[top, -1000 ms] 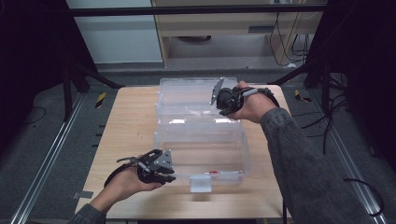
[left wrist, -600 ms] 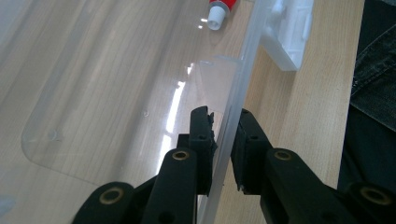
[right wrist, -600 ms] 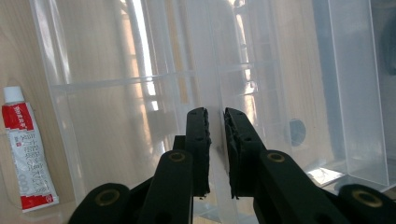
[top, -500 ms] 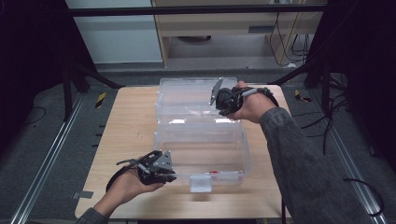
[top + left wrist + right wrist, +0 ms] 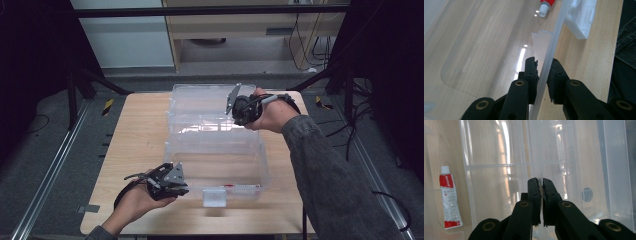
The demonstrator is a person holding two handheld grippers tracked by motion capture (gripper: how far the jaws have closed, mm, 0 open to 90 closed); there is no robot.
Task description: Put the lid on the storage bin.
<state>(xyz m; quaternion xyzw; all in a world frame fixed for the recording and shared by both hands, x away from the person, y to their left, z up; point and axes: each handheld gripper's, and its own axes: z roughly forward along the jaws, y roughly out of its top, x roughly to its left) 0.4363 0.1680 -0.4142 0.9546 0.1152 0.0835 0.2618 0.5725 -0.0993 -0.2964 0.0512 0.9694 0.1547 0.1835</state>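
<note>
A clear plastic storage box (image 5: 216, 150) stands on the wooden table (image 5: 140, 130), its lid (image 5: 200, 102) swung open toward the back. My left gripper (image 5: 181, 183) is at the box's front left corner, and in the left gripper view the gripper (image 5: 543, 62) is shut on the thin front wall (image 5: 556, 32). My right gripper (image 5: 233, 103) is at the lid's right side. Its jaws have just been closing, and in the right gripper view the gripper (image 5: 541, 181) is shut on the lid's thin edge (image 5: 539, 150). A red-and-white tube (image 5: 449, 197) lies inside the box (image 5: 240, 186).
A white latch (image 5: 214, 197) hangs from the box's front wall, near the table's front edge. Dark frame rails and cables surround the table. Bare wood lies to the left of the box.
</note>
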